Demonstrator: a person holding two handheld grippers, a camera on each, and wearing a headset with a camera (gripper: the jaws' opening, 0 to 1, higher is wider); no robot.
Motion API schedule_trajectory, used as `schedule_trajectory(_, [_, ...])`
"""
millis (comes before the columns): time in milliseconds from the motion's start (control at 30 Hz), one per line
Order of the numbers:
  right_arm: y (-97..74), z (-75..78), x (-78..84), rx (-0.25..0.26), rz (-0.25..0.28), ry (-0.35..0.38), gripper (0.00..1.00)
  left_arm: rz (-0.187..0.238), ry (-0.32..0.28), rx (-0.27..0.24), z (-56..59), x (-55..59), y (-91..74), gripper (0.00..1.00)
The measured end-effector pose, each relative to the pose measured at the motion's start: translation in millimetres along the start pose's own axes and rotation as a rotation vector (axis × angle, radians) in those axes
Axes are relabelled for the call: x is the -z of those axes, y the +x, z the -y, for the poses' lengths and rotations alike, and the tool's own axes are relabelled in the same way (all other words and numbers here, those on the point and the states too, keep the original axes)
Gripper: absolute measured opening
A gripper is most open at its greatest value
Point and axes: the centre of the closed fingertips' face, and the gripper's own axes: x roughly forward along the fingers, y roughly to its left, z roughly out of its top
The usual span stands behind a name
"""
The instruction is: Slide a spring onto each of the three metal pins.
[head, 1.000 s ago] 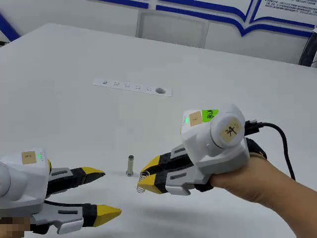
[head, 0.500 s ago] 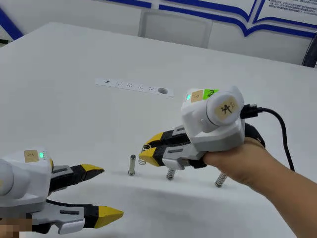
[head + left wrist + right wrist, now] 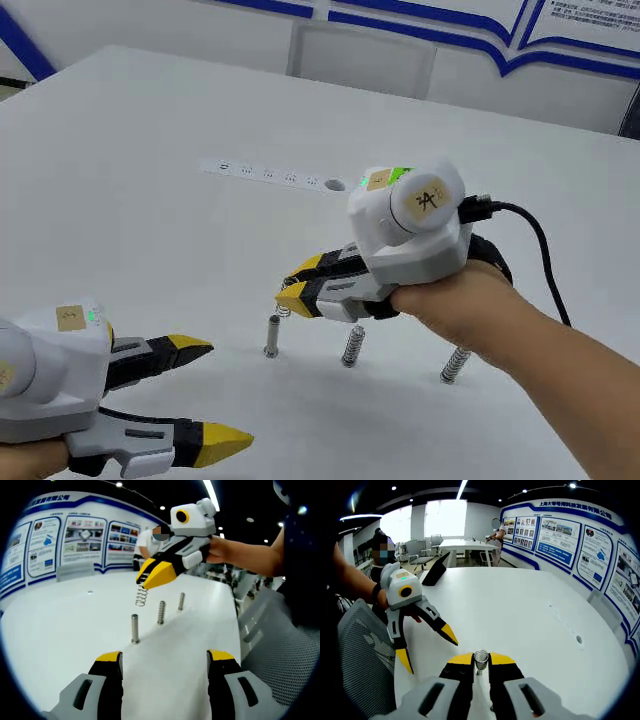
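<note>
A bare metal pin (image 3: pixel 272 335) stands upright on the white table (image 3: pixel 150 230). To its right two more pins (image 3: pixel 353 345) (image 3: pixel 455 364) each wear a spring. My right gripper (image 3: pixel 284 297) is shut on a small coil spring (image 3: pixel 283 308), which hangs just above and slightly right of the bare pin. The left gripper view shows that spring (image 3: pixel 141 595) dangling from the right gripper (image 3: pixel 150 577) above the pin (image 3: pixel 135 628). In its own view the right gripper (image 3: pixel 480 661) pinches the spring (image 3: pixel 480 657). My left gripper (image 3: pixel 215 392) stands open, holding nothing, near the front left.
A white power strip (image 3: pixel 280 176) lies flat on the table beyond the pins. A grey mesh chair (image 3: pixel 280 645) stands by the table's edge. Posters line the far wall, and another person stands in the background.
My right gripper has risen from table level with the spring, which now hangs above the bare pin. The two sprung pins have come out from behind it. The left gripper stays put.
</note>
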Motion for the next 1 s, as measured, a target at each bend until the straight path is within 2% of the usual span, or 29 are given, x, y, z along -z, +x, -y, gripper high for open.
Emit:
schedule_trajectory(600, [17.2, 1.0, 8.9, -0.023, -0.031, 0.009, 0.12, -0.006, -0.012, -0.003, -2.8, 4.1, -1.4, 0.69])
schedule_trajectory(1000, [28.6, 0.9, 20.5, -0.033, -0.060, 0.029, 0.12, -0.006, -0.019, -0.004, -3.8, 5.8, -1.6, 0.69])
